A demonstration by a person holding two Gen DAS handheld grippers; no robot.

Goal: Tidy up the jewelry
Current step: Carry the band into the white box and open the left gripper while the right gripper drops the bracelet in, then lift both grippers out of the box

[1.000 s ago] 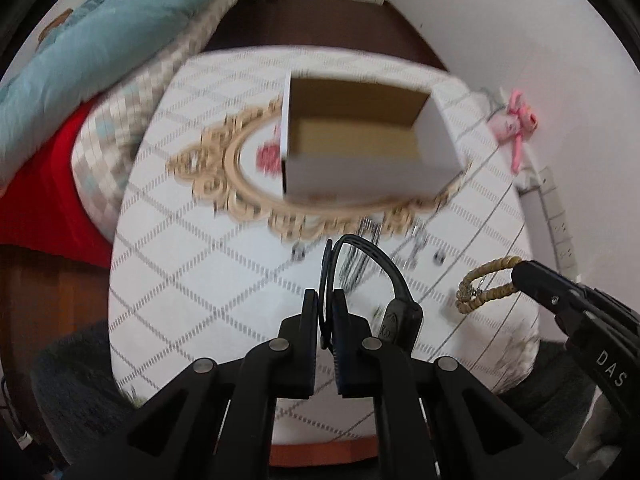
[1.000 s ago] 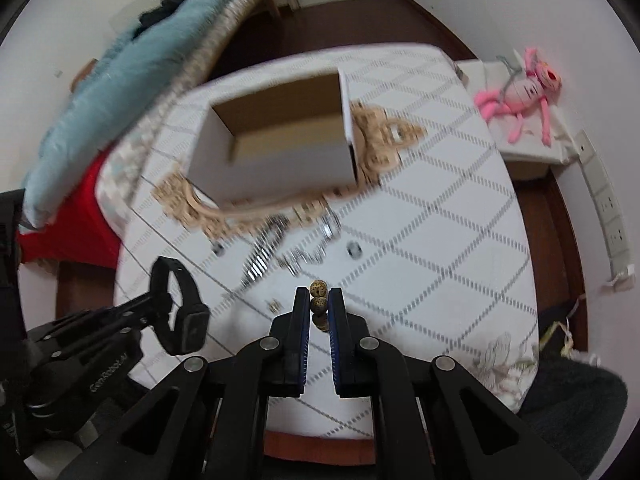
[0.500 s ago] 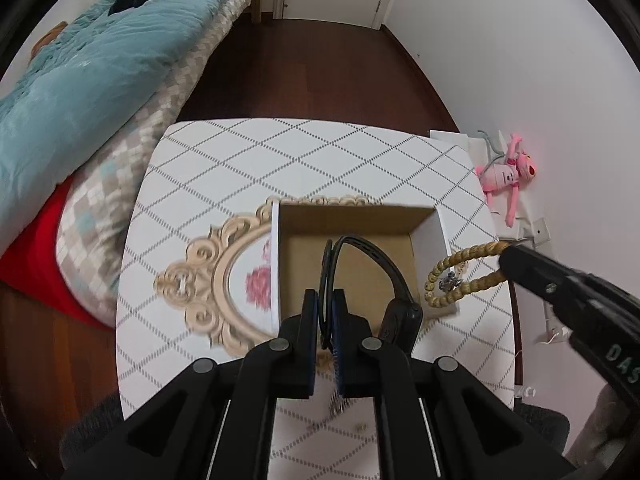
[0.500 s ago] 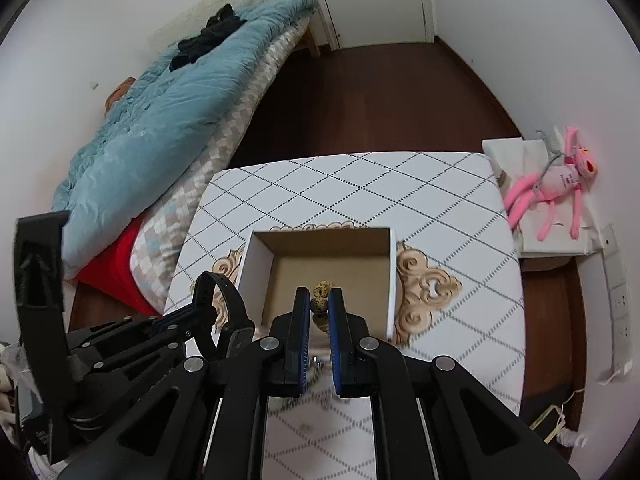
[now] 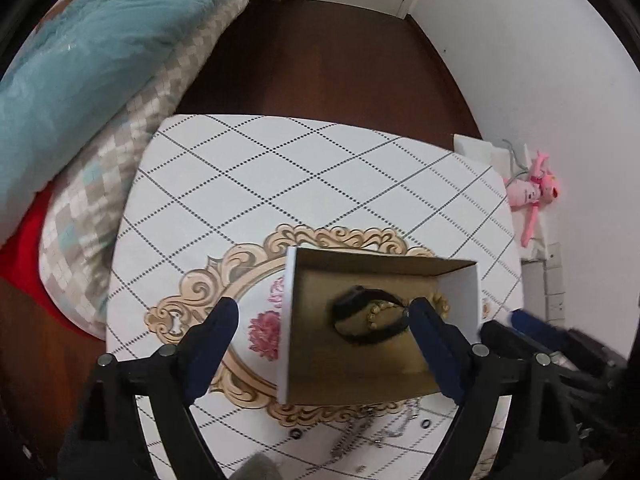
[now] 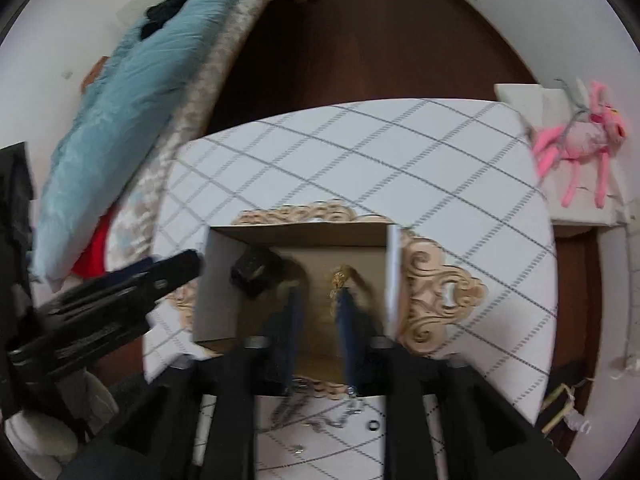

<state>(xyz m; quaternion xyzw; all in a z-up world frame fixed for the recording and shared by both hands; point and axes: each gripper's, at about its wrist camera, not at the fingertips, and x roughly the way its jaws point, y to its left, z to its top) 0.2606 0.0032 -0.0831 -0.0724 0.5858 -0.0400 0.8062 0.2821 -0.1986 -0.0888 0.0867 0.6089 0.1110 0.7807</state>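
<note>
Cardboard box (image 5: 304,320) on the table (image 5: 280,184) receives the black watch (image 5: 360,316) and beaded bracelet (image 5: 380,312), just released by both the left gripper (image 5: 324,312) and right gripper (image 6: 318,300); jaws are best lifted clear before retreating.

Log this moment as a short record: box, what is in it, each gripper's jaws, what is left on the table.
box: open cardboard box on the patterned table
contents: black wristband and beaded bracelet, lying inside
left gripper: above the box, jaws just opened wide, nothing between them
right gripper: above the box, jaws just opened, bracelet released
left on table: silver chains, small ring
</note>
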